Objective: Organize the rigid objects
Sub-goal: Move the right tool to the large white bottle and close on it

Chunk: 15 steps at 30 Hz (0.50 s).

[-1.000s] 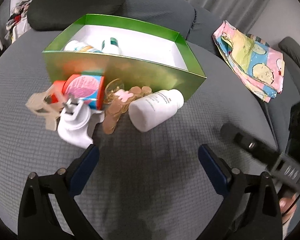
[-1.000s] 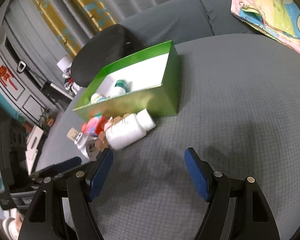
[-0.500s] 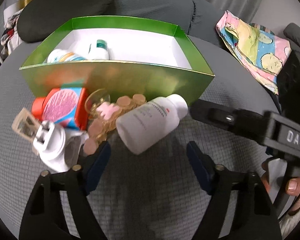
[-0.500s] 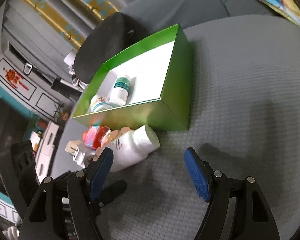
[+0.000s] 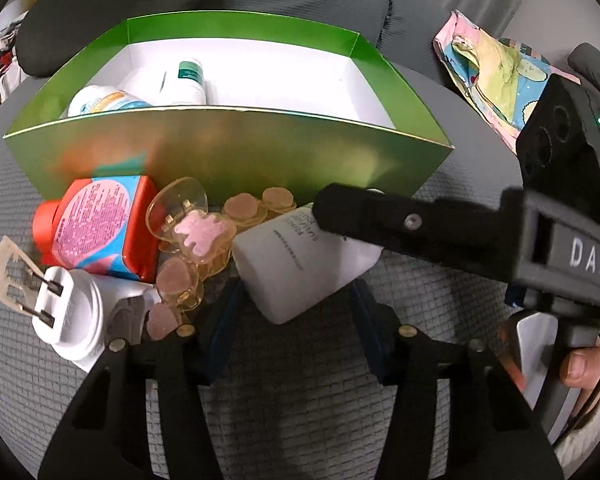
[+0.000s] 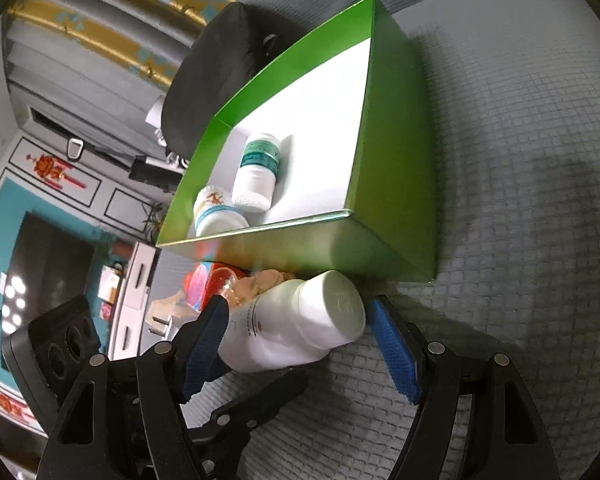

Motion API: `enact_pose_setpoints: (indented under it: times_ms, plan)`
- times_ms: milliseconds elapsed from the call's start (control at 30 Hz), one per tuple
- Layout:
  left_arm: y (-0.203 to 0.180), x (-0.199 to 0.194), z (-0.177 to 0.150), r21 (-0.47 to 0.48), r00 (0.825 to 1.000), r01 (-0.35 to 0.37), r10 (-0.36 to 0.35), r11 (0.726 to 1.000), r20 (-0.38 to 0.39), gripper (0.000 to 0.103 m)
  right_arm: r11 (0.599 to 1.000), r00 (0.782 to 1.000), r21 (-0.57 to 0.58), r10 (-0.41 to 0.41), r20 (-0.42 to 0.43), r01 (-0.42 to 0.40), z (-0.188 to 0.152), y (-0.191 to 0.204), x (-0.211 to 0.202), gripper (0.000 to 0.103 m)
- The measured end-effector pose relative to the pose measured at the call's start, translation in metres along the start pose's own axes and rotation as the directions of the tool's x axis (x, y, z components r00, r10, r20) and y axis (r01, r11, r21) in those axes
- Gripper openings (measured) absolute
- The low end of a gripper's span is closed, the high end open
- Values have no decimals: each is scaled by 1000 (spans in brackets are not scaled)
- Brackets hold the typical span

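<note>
The grey cushion (image 5: pixel 300 420) fills both views, and on it the green box (image 5: pixel 228 152) spans the upper middle of the left wrist view. Two small bottles (image 6: pixel 256 176) already lie in the box's left end, so sorting looks under way but far from done. Outside, along the box's front wall, wait a white bottle (image 5: pixel 296 272) at frame centre, a red bottle (image 5: pixel 100 232) at left, a white plug (image 5: pixel 68 320) at lower left and a string of amber clips (image 5: pixel 196 240) between them. Both tools flank the white bottle: the left gripper (image 5: pixel 296 328) has just been closing around its base, apparently without pressing yet, and the right gripper (image 6: pixel 300 344) stands apart around its cap end, not clamped.
</note>
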<state>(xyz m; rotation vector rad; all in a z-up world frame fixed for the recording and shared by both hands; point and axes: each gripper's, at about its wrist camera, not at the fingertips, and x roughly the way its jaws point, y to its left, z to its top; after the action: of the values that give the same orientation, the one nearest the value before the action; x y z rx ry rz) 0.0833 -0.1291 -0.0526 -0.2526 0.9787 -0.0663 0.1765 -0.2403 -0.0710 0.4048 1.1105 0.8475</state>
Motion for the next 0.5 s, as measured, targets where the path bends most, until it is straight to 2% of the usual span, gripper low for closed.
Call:
enact_pose_setpoints:
  times_ms: [33,400,433,467,500]
  plan:
    - [0,0,0,10,1000,-4,4,1000,-4,54,1000,1000,-6,-5,-7,5,-1,1,1,67]
    - [-4,-1,5,89,1000,23,-22,996,-12,54,999,998,-33,-28,48,30,-12,12,-15,61]
    - [-6,-3,5,100,1000,30,-29,995,-7,52,999,998,-33,-24,51,25,-14,12,-18,60]
    - [-8,-6,4,112,999,36,-35,993,-5,46,999,999,-35,-3,47,4,-17,14,-21,52]
    - [-9,-8,3,121,999,32,-31,992,-4,46,999,999,-38,6,53,-4,-20,16,-23,51]
